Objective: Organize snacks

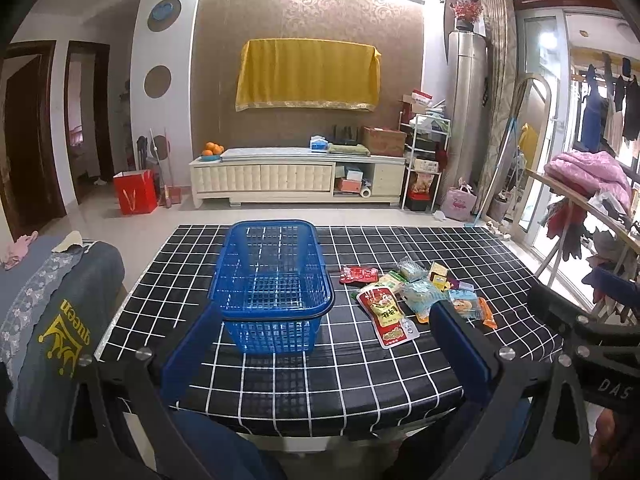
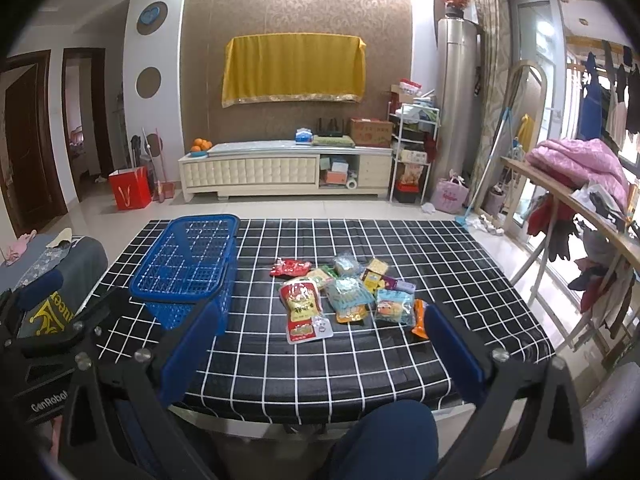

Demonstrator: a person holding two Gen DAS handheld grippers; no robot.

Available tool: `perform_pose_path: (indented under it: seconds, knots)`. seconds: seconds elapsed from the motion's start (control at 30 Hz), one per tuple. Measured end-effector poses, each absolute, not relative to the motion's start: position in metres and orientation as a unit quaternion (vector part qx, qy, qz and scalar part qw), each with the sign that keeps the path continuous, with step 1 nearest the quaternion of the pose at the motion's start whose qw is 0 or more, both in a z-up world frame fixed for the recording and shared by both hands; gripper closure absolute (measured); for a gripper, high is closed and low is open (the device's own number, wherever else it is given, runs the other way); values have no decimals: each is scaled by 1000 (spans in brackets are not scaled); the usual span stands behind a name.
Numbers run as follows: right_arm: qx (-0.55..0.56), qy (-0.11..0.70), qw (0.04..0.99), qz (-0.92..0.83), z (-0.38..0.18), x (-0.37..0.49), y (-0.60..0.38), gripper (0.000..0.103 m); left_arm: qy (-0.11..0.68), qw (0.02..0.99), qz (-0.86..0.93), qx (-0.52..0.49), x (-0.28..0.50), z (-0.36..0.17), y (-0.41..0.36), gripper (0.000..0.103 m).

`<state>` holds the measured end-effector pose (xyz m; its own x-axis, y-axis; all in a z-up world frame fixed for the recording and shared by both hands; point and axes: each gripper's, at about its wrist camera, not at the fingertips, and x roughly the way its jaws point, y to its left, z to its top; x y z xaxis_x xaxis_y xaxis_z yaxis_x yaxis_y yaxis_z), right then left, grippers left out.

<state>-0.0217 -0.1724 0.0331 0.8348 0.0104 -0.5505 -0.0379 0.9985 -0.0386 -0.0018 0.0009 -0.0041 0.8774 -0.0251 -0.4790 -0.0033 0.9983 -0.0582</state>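
Observation:
An empty blue mesh basket [image 1: 272, 288] [image 2: 188, 268] stands on the left half of the black checked table [image 1: 280, 384] [image 2: 400, 368]. To its right lies a heap of snack packets [image 1: 416, 296] [image 2: 352, 296], the biggest a red and white pouch [image 1: 386, 312] [image 2: 302, 308]. My left gripper [image 1: 326, 350] is open near the table's front edge, in front of the basket, with nothing between its blue fingers [image 1: 188, 344]. My right gripper [image 2: 324, 354] is open too, in front of the snacks and short of them.
A chair draped with grey clothing [image 1: 60, 312] stands left of the table. A drying rack with pink bedding [image 2: 580, 172] lines the right side. A knee in dark blue [image 2: 384, 440] sits below the front edge. A TV cabinet [image 1: 296, 176] is far behind.

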Motion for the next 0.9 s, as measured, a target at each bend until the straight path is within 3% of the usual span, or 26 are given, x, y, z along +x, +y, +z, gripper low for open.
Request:
perform_pose_path:
  seconds: [0.9]
  knots:
    - [-26,284,958,19,33,-24,-172,0,253,967,-8,-38,-5,1,2,0]
